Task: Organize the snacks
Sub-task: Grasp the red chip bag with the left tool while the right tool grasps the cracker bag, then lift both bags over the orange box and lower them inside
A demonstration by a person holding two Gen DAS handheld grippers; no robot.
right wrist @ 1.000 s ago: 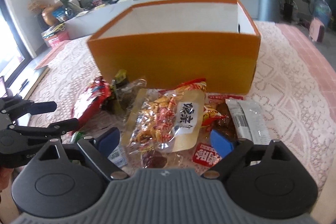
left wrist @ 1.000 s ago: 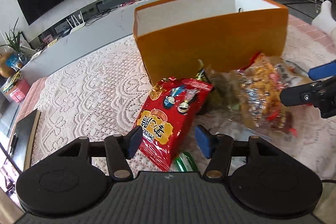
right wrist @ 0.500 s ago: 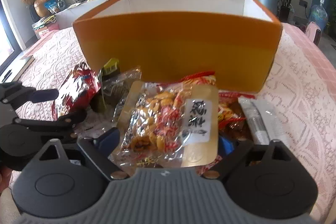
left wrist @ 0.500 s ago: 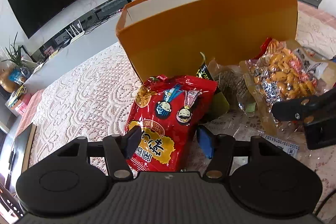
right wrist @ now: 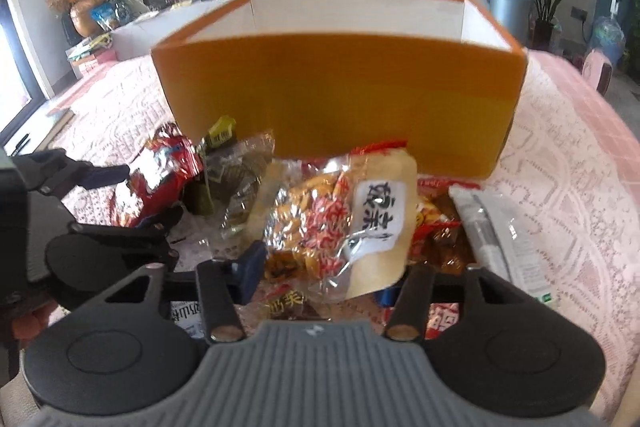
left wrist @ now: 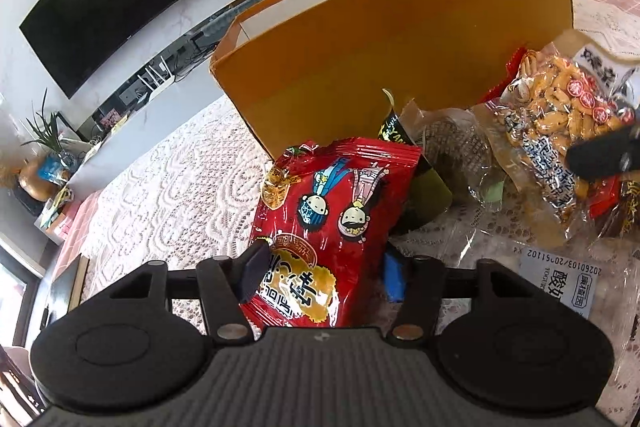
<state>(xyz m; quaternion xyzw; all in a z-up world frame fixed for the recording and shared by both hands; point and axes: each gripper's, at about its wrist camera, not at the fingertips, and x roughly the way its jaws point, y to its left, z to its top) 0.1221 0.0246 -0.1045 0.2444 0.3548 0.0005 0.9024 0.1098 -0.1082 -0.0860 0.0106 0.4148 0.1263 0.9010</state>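
A red snack packet (left wrist: pixel 340 211) with cartoon figures lies on the lace cloth in front of the orange box (left wrist: pixel 400 47). My left gripper (left wrist: pixel 324 277) straddles its near end. Its jaws are closing, and both blue pads touch the packet's sides. A clear bag of mixed nuts (right wrist: pixel 332 223) with a white label sits between the pads of my right gripper (right wrist: pixel 318 281). Those jaws are closing too and pinch the bag's crumpled near end. The right pad is mostly hidden behind the bag. The left gripper (right wrist: pixel 148 191) also shows in the right wrist view, around the red packet (right wrist: pixel 160 179).
More snacks crowd the cloth before the orange box (right wrist: pixel 340 87): a dark green packet (left wrist: pixel 424 195), a clear bag with dark contents (left wrist: pixel 452 155), a silver-grey packet (right wrist: pixel 496 227), small red packets (right wrist: pixel 436 227) and a labelled clear pouch (left wrist: pixel 560 287). A TV and a low cabinet stand behind.
The left gripper sank over the red packet and narrowed onto it. The right jaws closed a lot, and the nut bag now stands crumpled and raised between them.
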